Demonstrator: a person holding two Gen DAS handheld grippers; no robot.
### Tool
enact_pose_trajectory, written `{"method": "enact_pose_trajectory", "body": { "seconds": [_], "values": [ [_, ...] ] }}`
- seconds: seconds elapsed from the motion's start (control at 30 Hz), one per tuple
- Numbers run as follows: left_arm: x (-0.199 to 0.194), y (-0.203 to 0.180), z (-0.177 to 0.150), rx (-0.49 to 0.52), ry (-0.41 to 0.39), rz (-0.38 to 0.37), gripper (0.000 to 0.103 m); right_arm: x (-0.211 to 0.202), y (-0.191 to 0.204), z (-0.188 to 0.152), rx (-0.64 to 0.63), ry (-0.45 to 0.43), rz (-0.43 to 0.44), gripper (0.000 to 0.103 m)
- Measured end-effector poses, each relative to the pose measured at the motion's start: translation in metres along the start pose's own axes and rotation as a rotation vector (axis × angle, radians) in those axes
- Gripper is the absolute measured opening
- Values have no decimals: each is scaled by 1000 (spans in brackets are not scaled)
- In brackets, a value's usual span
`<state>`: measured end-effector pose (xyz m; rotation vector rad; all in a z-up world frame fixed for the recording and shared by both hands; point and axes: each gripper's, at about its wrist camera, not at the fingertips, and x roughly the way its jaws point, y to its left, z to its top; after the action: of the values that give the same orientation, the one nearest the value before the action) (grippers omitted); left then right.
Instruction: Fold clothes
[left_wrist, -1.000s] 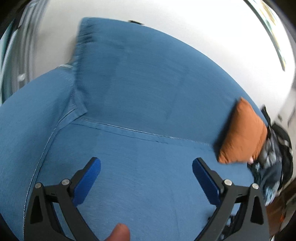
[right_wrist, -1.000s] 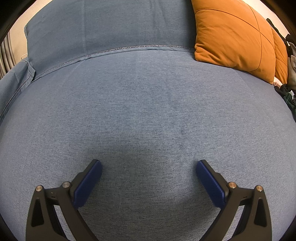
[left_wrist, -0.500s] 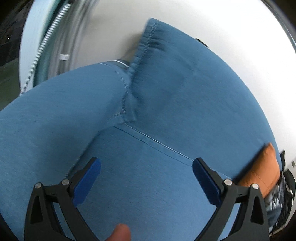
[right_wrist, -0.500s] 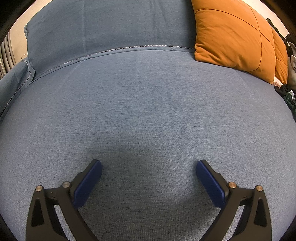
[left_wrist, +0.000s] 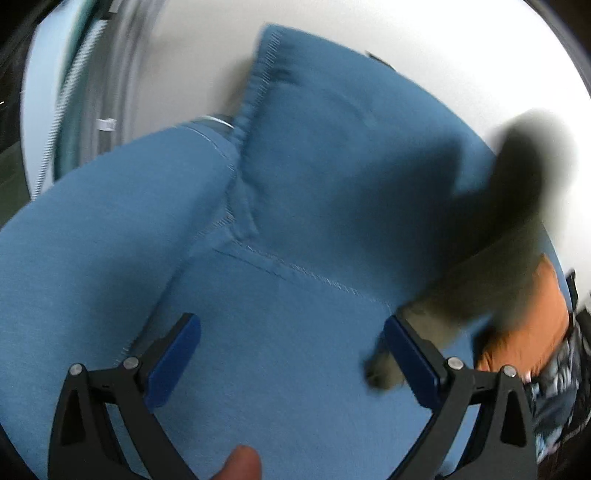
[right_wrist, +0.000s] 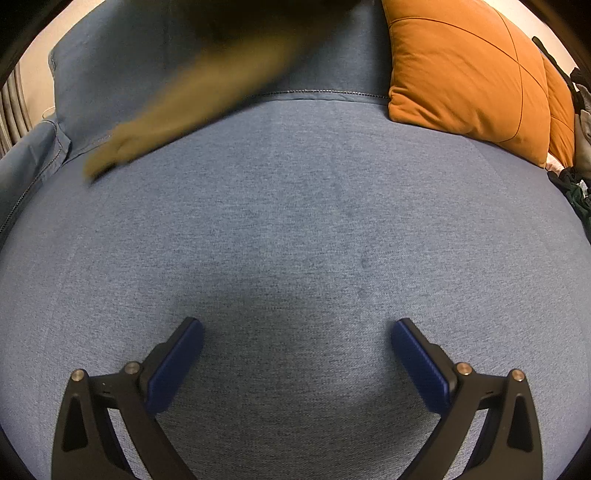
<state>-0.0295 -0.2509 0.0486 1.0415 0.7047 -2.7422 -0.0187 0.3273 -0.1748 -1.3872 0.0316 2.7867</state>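
Blue woven fabric covers a sofa seat (right_wrist: 295, 229) that fills both wrist views. The right gripper (right_wrist: 297, 356) hangs low over the middle of the seat, its two blue-padded fingers spread wide apart with nothing between them. The left gripper (left_wrist: 291, 352) is also spread wide and empty, pointing toward the corner where the seat meets the backrest (left_wrist: 351, 155) and the armrest (left_wrist: 110, 229); a fingertip (left_wrist: 240, 463) of the person shows at the bottom edge of that view.

An olive-brown garment (right_wrist: 207, 92), heavily blurred, stretches diagonally across the backrest, and its lower end reaches the back left part of the seat. In the left view the same garment (left_wrist: 491, 258) appears as a dark, smeared shape at the right, its tip just beside the left gripper's right finger; whether they touch cannot be told. Neither gripper holds it.

Orange cushions (right_wrist: 465, 70) lean against the backrest on the right. Beyond them lies a pile of dark clothing (right_wrist: 570, 184).
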Motion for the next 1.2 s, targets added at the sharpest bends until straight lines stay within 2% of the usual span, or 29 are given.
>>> {"method": "enact_pose_trajectory", "body": {
  "seconds": [0.17,0.3,0.53,0.63,0.73,0.8,0.9,0.93,1.03,1.13,1.2],
  "values": [
    [19,-28,-22,89,101,-24,101,2,-1,1,0,0,0,103],
    [27,-50,-36,159,134,-20,101,0,0,0,0,-1,0,103],
    [28,-91,-62,258,116,-16,101,-1,0,0,0,0,0,103],
    [25,-111,-70,295,103,-37,101,0,0,0,0,0,0,103],
    [21,-138,-68,329,82,-24,101,0,0,0,0,0,0,103],
    [18,-153,-64,329,68,-46,101,0,0,0,0,-1,0,103],
    [17,-163,-81,381,38,-64,101,0,1,0,0,-1,0,103],
    [20,-166,-88,403,42,-61,101,0,0,0,1,-1,0,103],
    [38,-178,-104,447,142,-83,101,0,0,0,0,-1,0,103],
    [44,-191,-110,501,115,-57,101,0,0,1,-1,0,-2,103],
    [47,-194,-109,498,119,-64,101,0,0,1,-1,1,-3,103]
  ]
}}
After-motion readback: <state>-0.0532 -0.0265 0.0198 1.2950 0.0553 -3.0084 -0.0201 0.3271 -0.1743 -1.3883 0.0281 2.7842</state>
